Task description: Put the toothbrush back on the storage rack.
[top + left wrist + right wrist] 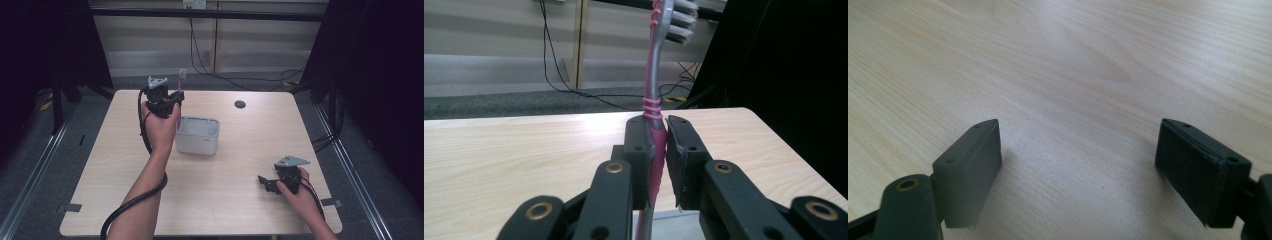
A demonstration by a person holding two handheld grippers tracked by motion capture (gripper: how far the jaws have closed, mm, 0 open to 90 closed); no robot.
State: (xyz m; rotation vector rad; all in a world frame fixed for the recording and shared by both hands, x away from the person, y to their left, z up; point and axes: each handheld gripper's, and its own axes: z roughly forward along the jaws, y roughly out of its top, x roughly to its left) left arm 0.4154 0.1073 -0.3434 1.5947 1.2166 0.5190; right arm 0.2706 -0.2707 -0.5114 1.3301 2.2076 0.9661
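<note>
- The left tool [176,96] clenches a toothbrush [654,105] low on its handle, upright with the bristles above the tool, probably so it can drop handle-first into the grey box [198,135] just below it.
- The toothbrush is pink and grey, with white bristles.
- The right tool [265,183] rests released on the bench [240,200], idle.

Pale matt wood-grain table [524,150] is lying under a glossy pink-and-grey plastic toothbrush [653,95] and smooth grey plastic box [198,136].
</note>
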